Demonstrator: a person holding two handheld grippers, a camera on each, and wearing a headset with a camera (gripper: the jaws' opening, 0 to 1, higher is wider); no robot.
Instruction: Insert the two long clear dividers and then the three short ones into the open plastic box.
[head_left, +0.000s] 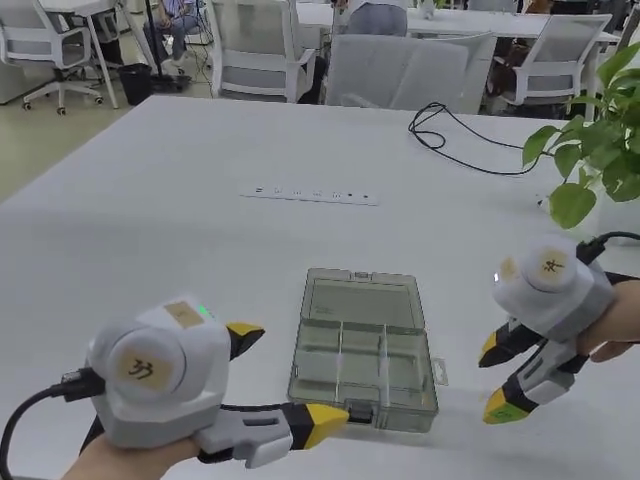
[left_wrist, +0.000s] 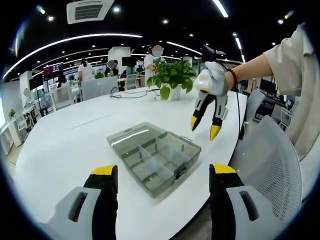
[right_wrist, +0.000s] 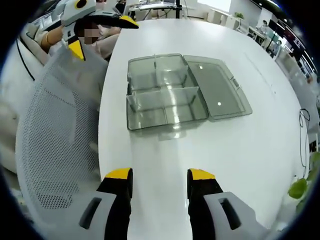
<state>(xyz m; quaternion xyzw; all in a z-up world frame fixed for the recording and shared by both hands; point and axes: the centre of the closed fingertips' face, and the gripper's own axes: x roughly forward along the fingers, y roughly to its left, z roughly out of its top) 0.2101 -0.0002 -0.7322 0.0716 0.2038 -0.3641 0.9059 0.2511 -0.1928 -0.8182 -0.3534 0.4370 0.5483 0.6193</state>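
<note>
Plastic box (head_left: 365, 345): smoky-clear, lying open, dividers (head_left: 340, 365) standing inside.
Left tool (head_left: 292, 375): gaping, 7 o'clock.
Right tool (head_left: 494, 383): gaping, 3 o'clock.

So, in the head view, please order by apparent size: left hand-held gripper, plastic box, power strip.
1. left hand-held gripper, though nearness to the camera enlarges it
2. plastic box
3. power strip, clearly the smallest
</note>
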